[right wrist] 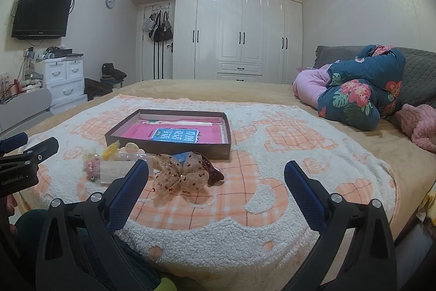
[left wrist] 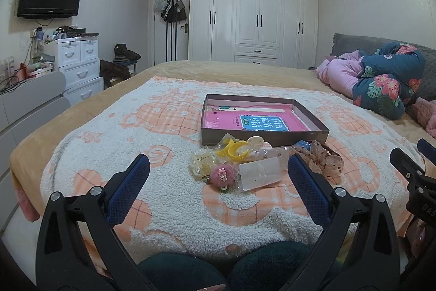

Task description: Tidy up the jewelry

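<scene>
Left gripper [left wrist: 218, 168] spread wide, blue pads apart, gripping nothing, hovering low over the fleece blanket [left wrist: 169, 212]. Right gripper [right wrist: 216, 171] likewise wide and empty, level with the left one.

Just ahead between the left fingers: a clear flat packet [left wrist: 259, 172], a fuzzy pink hair clip [left wrist: 223, 176] with a small cartoon face beside it, a cluster of pearl-like beads [left wrist: 200, 161] in a crumpled wrapper. Slightly farther, yellow ring-shaped bangles [left wrist: 233, 149] in clear plastic and a cream round piece [left wrist: 255, 139], possibly a claw clip, though too small to be sure.

Off the right gripper's left fingertip: a sheer beige bow [right wrist: 181, 172] dotted dark red, lying on a dark maroon clip [right wrist: 215, 175], with something blue behind it.

Beyond the pile, touching or nearly touching it: a shallow brown box [left wrist: 310, 117], open, holding a pink booklet [left wrist: 218, 122] with a blue label.

Farther right of both grippers: a rolled floral quilt [right wrist: 362, 89]. Against the far wall, a white wardrobe [right wrist: 239, 37].
</scene>
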